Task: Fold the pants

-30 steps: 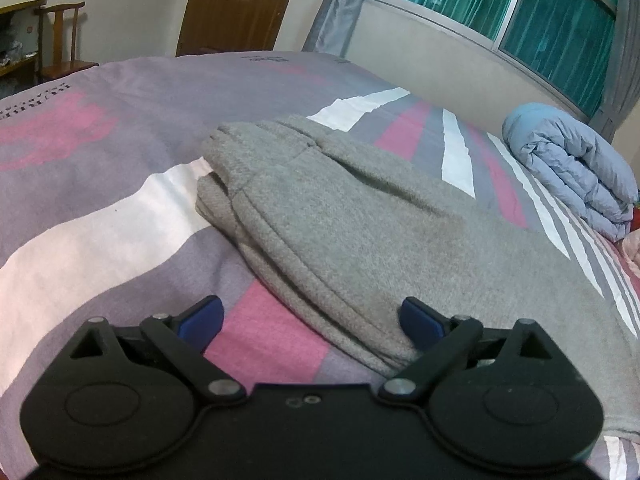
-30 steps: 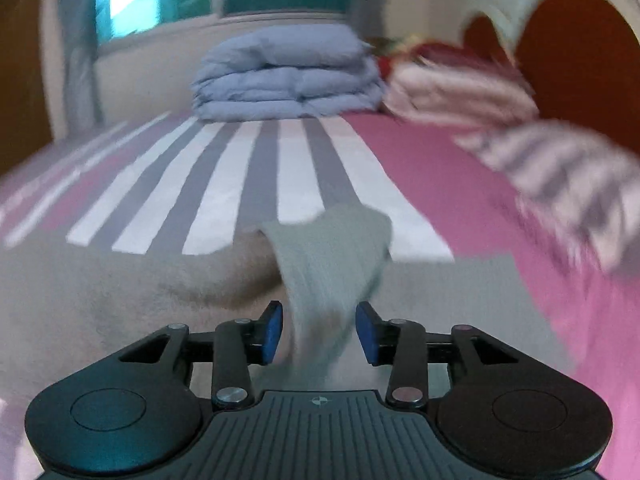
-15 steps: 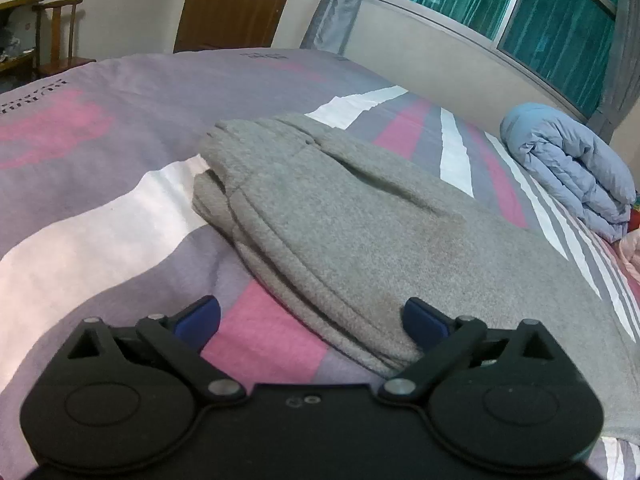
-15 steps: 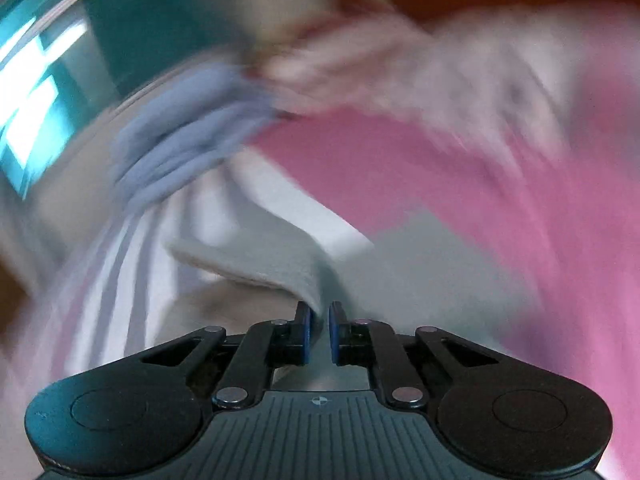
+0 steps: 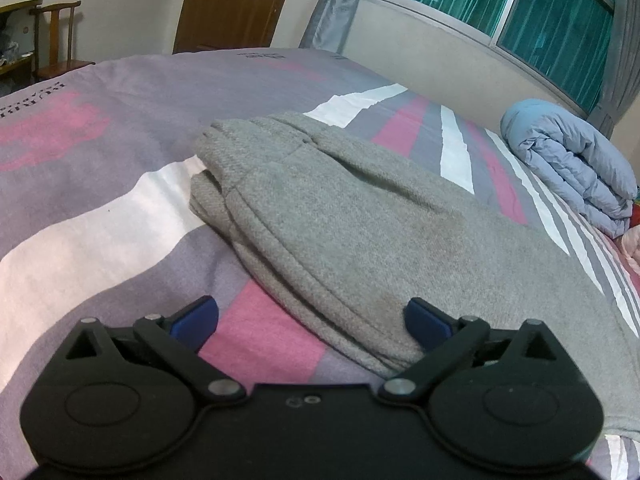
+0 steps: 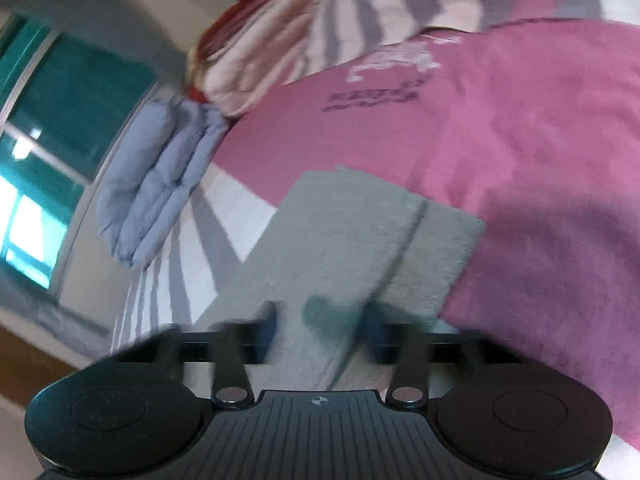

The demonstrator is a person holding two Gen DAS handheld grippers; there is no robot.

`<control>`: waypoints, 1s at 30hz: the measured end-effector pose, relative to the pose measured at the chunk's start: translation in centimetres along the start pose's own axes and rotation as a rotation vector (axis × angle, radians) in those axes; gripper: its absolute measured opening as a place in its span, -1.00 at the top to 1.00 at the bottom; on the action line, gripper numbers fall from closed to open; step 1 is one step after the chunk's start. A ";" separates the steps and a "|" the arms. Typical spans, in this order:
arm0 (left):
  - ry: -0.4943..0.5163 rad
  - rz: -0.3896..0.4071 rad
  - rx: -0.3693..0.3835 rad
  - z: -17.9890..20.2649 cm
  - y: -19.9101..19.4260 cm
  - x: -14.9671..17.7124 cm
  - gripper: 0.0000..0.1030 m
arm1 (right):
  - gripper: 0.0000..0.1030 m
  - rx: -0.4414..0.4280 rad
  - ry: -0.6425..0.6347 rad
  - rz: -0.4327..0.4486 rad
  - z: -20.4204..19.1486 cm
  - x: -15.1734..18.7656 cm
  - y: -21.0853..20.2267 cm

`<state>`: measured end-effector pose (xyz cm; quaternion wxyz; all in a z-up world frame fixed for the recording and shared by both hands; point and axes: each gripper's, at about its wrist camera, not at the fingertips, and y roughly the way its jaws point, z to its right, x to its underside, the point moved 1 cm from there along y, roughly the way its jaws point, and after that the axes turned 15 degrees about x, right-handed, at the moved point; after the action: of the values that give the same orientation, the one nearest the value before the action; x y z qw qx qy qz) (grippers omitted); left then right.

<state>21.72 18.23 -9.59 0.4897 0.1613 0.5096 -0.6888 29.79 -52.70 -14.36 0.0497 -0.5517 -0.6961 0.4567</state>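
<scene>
Grey sweatpants (image 5: 340, 220) lie across the striped bedsheet (image 5: 80, 208), waistband end bunched toward the far left. My left gripper (image 5: 310, 318) stands wide open low over their near folded edge. Its right pad is at the cloth and its left pad is over a pink stripe, gripping nothing. In the rolled, blurred right wrist view, a grey leg end (image 6: 352, 240) lies flat on the pink sheet (image 6: 540, 200). My right gripper (image 6: 320, 332) shows smeared fingers standing apart, with the leg cloth running between them and no pad seen pressing on it.
A rolled blue duvet (image 5: 572, 168) lies by the window wall and also shows as the duvet (image 6: 160, 172) in the right wrist view. Striped pillows (image 6: 340, 32) pile at the bed's head. A wooden chair (image 5: 56, 40) and a door (image 5: 236, 4) stand beyond the bed.
The right gripper shut on the raised leg cloth, rolled and swung down; now the leg end lies flat and the fingers look apart. The left gripper has not moved.
</scene>
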 end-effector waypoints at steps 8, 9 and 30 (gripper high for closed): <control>0.003 -0.001 0.002 -0.1 0.0 0.0 -0.85 | 0.92 -0.081 -0.019 0.092 1.1 -0.1 -4.5; 0.003 -0.001 0.002 -0.1 0.0 0.0 -0.85 | 0.92 -0.059 -0.015 0.070 1.6 0.1 -3.9; 0.091 0.019 0.001 2.0 -1.0 0.0 -0.70 | 0.78 -0.114 0.104 -0.004 4.3 0.7 -2.9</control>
<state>21.42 16.48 -8.15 0.4723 0.1973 0.5295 -0.6764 24.95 -54.57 -15.10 0.0550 -0.5753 -0.7185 0.3870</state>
